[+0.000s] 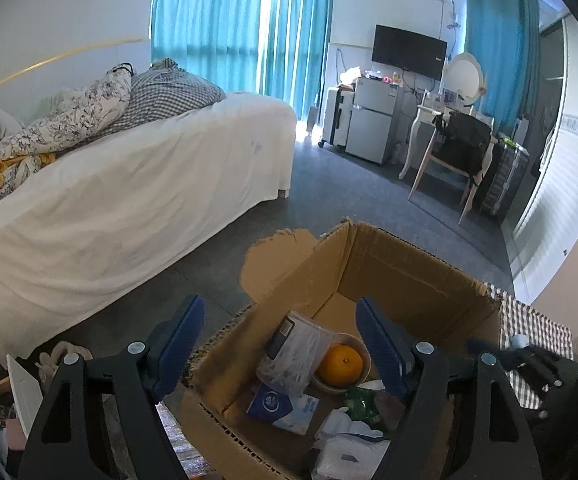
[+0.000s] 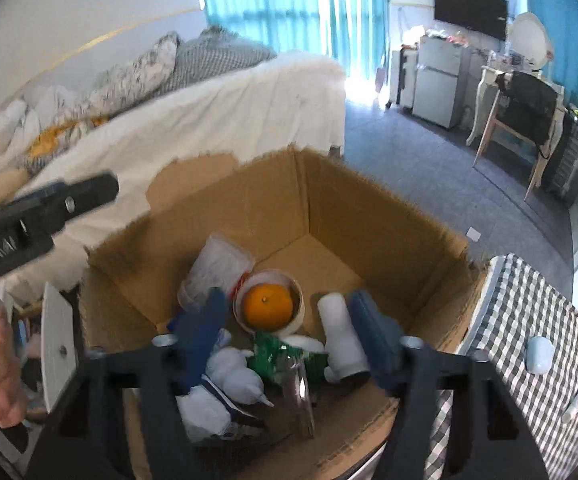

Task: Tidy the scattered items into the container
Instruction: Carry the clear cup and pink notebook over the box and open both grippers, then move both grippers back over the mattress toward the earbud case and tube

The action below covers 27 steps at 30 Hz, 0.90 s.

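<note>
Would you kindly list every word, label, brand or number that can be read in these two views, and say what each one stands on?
None can be read.
Blue tissue pack in the cardboard box: a white round logo, its lettering too blurred.
Green packet: print too small.
Television: a small mark at its lower corner, illegible.
Fridge: a door sticker, too small.

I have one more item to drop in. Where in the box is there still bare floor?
The far right corner of the box, behind the orange and the white bottle, shows bare cardboard. The near half is crowded: tissue pack, green wrapper, white cloths and a plastic bag at left.
</note>
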Each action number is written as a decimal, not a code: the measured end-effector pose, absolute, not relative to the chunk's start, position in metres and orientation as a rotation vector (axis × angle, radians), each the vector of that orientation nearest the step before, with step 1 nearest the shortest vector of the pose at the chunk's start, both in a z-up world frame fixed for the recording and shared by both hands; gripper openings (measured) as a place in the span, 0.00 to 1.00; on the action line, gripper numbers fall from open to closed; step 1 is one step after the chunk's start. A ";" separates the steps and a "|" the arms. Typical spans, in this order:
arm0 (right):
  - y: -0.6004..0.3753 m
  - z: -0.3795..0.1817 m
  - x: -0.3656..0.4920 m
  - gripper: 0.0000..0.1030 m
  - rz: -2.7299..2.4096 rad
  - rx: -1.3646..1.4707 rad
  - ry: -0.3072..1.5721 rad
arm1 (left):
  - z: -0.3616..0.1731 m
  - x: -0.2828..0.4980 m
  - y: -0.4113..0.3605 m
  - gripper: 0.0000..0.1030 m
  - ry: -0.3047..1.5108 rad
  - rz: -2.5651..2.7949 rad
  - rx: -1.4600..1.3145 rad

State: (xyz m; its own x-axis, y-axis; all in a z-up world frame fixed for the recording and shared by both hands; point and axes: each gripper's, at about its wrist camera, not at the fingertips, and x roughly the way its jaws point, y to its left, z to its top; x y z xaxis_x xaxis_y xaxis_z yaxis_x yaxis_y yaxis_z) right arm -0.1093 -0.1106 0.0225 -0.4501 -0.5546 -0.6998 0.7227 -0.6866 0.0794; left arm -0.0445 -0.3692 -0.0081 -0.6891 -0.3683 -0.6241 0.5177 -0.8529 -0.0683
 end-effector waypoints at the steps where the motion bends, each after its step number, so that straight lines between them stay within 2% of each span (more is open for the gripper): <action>1: -0.107 0.026 -0.108 0.64 -2.169 0.918 0.291 | -0.007 -0.043 -0.369 0.78 0.328 -2.489 0.846; 3: -0.101 0.032 -0.107 0.65 -2.194 0.901 0.283 | -0.005 -0.042 -0.368 0.78 0.329 -2.491 0.844; 6: -0.085 0.040 -0.105 0.72 -2.265 0.862 0.288 | 0.000 -0.042 -0.361 0.81 0.328 -2.505 0.837; 8: -0.068 0.046 -0.107 0.78 -2.314 0.839 0.283 | 0.004 -0.045 -0.351 0.92 0.318 -2.526 0.829; 15: 0.022 0.055 -0.128 0.86 -2.507 0.884 0.256 | 0.014 -0.065 -0.301 1.00 0.286 -2.605 0.825; 19: 0.081 0.061 -0.141 0.93 -2.613 0.935 0.201 | 0.017 -0.083 -0.255 1.00 0.260 -2.659 0.834; 27: 0.180 0.064 -0.149 0.95 -2.773 0.992 0.171 | 0.010 -0.124 -0.162 1.00 0.212 -2.778 0.914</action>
State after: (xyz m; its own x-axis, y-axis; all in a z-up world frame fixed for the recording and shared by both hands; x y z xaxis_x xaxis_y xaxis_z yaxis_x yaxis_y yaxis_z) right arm -0.1489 0.1800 0.0642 -0.7575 -0.1401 -0.6376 0.2173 -0.9751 -0.0439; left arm -0.1242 -0.1616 0.0101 -0.7859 -0.1520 -0.5993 0.2413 -0.9678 -0.0710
